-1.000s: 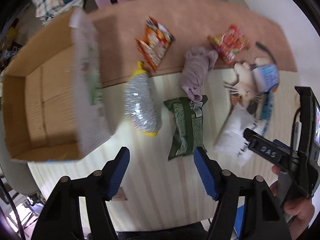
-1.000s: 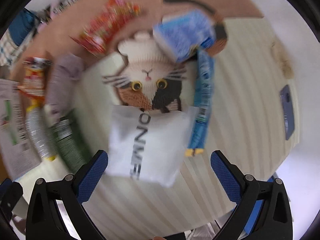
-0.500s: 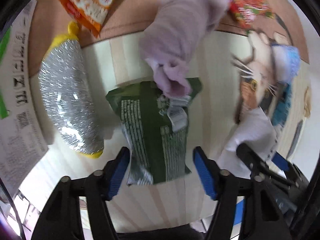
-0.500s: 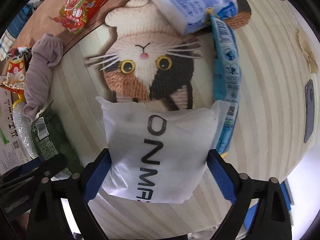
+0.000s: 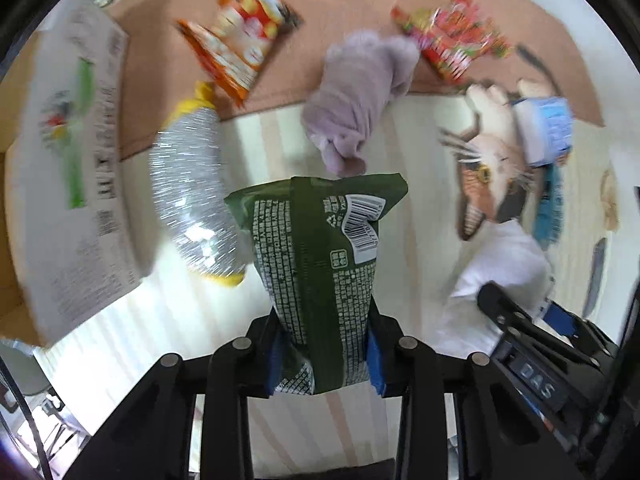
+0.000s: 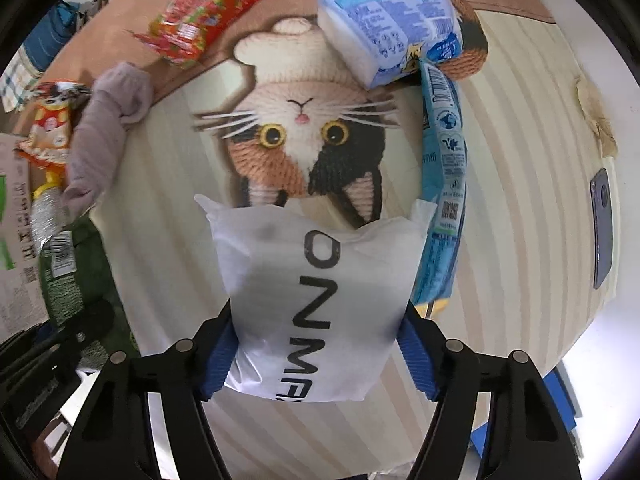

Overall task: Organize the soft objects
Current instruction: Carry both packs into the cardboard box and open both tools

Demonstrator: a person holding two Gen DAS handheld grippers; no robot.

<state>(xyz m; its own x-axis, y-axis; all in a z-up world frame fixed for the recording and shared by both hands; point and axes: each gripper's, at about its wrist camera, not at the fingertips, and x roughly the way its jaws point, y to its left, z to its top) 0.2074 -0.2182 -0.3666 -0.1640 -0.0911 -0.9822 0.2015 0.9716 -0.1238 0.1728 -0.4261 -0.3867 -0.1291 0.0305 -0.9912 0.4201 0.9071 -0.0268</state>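
Note:
My left gripper (image 5: 325, 354) is shut on a green snack bag (image 5: 320, 248) and holds it lifted, its barcode end pointing away. My right gripper (image 6: 320, 354) is shut on a white soft pouch (image 6: 316, 296) with black letters, gripped at its near end. A purple cloth (image 5: 360, 96) lies beyond the green bag. A cat-face knitted mat (image 6: 308, 136) lies just past the white pouch. A silver scrubber pack (image 5: 192, 196) with yellow ends lies to the left.
An open cardboard box with a white printed flap (image 5: 76, 184) stands at the left. An orange snack bag (image 5: 240, 48) and a red snack bag (image 5: 452, 44) lie on a brown mat. A blue-white packet (image 6: 392, 36) and a long blue wrapper (image 6: 444, 184) lie by the cat mat. A phone (image 6: 602, 224) lies right.
Both grippers were open, then closed: the left on the green snack bag, which now stands lifted, the right on the white pouch.

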